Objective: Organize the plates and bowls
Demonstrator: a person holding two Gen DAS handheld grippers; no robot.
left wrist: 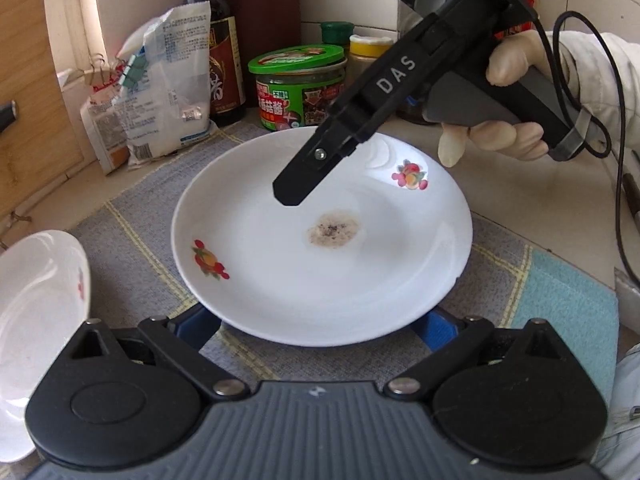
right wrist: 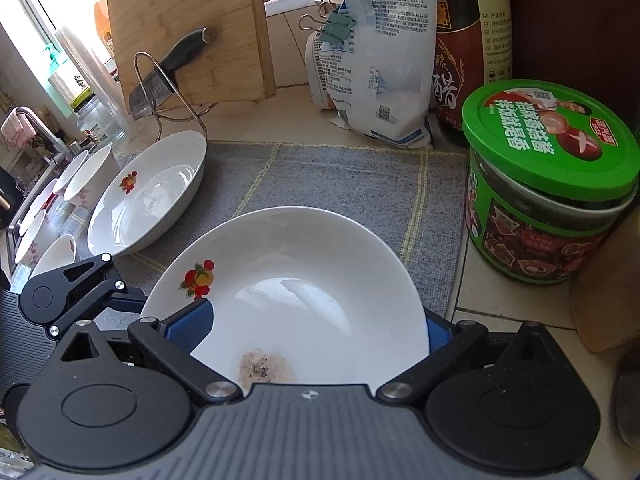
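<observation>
Left wrist view first: my left gripper [left wrist: 318, 332] has its jaws standing wide apart, and the near rim of the white plate [left wrist: 320, 272] overhangs both blue pads; I cannot tell whether either pad touches it. The plate, printed with small fruit motifs, rests on a grey checked cloth mat [left wrist: 132, 220] with a brownish speckled stain [left wrist: 335, 230] in its well. Over the plate's far side hangs one black finger of the right gripper [left wrist: 296, 184], held in a gloved hand [left wrist: 500, 136].

From the right wrist, the right gripper [right wrist: 314, 332] is also spread to its widest. The plate lies between its pads, the left pad showing in front of the plate's inner slope and the right pad tucked behind the rim; I see neither pressing on it.

Further left on the mat a second fruit-print plate [right wrist: 160, 184] leans tilted, with a row of small white bowls [right wrist: 86, 176] beyond it toward a faucet [right wrist: 32, 120]. Right of the mat, on the tiled counter [right wrist: 520, 312], stands a green-lidded sauce jar [right wrist: 548, 152]. Behind are a dark vinegar bottle [right wrist: 460, 60], a clipped white bag [right wrist: 384, 60], a wooden cutting board [right wrist: 188, 20] and a knife [right wrist: 168, 72] in a wire rack.
</observation>
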